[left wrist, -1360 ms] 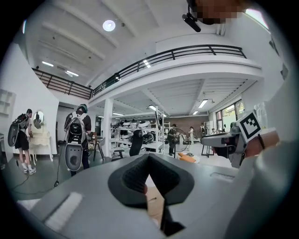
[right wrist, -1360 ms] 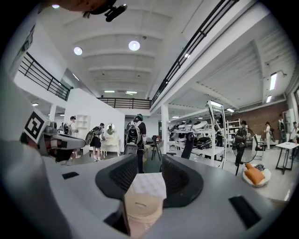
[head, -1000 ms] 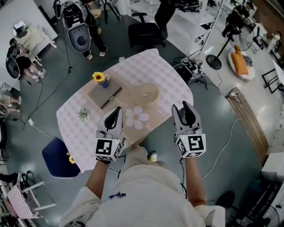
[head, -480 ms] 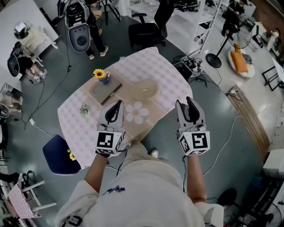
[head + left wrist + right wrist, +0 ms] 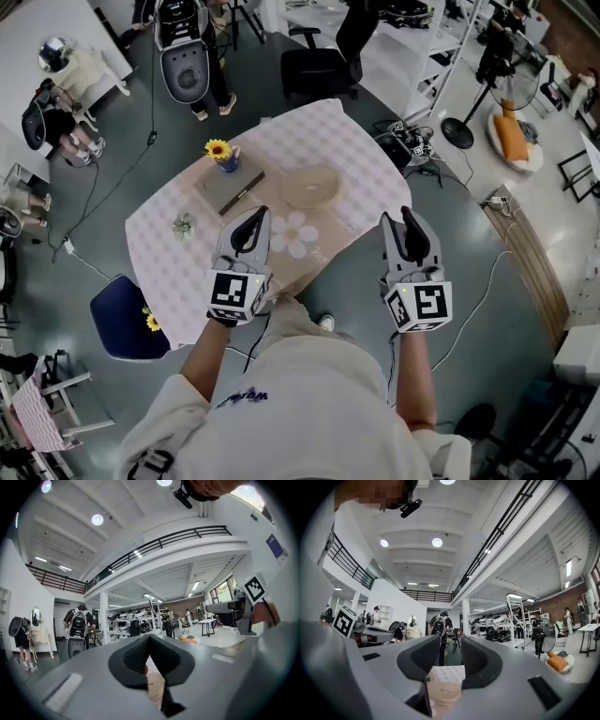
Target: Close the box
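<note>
Since box (image 5: 309,186) is round, no long axis; lies flat.

The right gripper (image 5: 402,223) has drifted rightward, away from the table (image 5: 347,159) (its empty jaws closing).

clear above box (image 5: 307,186), vase (image 5: 225,157) (leftward) apart

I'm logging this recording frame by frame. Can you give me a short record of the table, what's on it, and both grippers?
table: covered by a checked cloth
round tan box: mid-table, untouched
other items: sunflower in a vase, grey flat rectangular item, flower-shaped mat
left gripper: jaws together, empty
right gripper: jaws apart and closing, nothing between them
</note>
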A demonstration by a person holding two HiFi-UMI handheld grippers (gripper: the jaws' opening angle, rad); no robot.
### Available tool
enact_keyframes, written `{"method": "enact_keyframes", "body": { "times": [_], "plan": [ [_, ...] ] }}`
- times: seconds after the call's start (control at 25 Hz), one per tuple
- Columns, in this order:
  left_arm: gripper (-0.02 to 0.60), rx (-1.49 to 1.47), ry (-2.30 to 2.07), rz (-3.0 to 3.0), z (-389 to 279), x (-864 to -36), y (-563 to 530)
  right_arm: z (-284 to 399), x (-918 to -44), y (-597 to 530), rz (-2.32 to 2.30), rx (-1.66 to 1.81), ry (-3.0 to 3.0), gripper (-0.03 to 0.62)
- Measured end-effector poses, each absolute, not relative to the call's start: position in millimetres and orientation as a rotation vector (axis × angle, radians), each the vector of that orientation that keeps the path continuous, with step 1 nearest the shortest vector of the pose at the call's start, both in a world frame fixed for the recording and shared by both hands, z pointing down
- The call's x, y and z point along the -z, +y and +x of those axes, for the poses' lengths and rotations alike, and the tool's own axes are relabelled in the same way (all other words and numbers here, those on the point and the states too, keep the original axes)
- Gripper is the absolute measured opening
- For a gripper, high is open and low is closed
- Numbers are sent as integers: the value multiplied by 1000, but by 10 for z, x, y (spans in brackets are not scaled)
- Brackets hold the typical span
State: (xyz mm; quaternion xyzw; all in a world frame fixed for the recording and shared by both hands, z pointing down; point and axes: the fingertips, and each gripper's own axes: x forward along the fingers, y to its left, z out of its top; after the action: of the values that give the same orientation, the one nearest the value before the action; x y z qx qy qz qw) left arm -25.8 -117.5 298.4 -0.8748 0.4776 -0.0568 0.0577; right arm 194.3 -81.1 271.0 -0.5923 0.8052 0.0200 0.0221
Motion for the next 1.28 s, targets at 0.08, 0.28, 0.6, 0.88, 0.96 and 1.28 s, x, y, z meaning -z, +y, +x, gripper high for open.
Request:
{"method": "enact_keyframes", "body": {
  "times": [0.08, 0.28, 0.6, 0.88, 0.96, 1.28],
  "plan": [
    [2, 172, 1455, -2648, -278, -2983, -1161, 1926, -2708, -808, -1825, -62, 2503, 140],
    [2, 180, 1468, -2644, -329, -3010, -1137, 1901, -2735, -815, -1817, -59, 2514, 126],
    [2, 186, 1481, -2636, -346, -3012, -1164, 1888, -2720, -833, -1788, -55, 2517, 89],
    [2, 204, 1474, -2645, -319, -3110, -1175, 1900, -2755, -886, -1775, -37, 2507, 55],
    [2, 216, 1476, -2651, -317, -3160, -1178, 1894, -2758, -895, -1776, -39, 2509, 48],
    [2, 215, 1473, -2676, -228, -3190, -1198, 1994, -2872, -973, -1792, 24, 2509, 5]
  ]
}}
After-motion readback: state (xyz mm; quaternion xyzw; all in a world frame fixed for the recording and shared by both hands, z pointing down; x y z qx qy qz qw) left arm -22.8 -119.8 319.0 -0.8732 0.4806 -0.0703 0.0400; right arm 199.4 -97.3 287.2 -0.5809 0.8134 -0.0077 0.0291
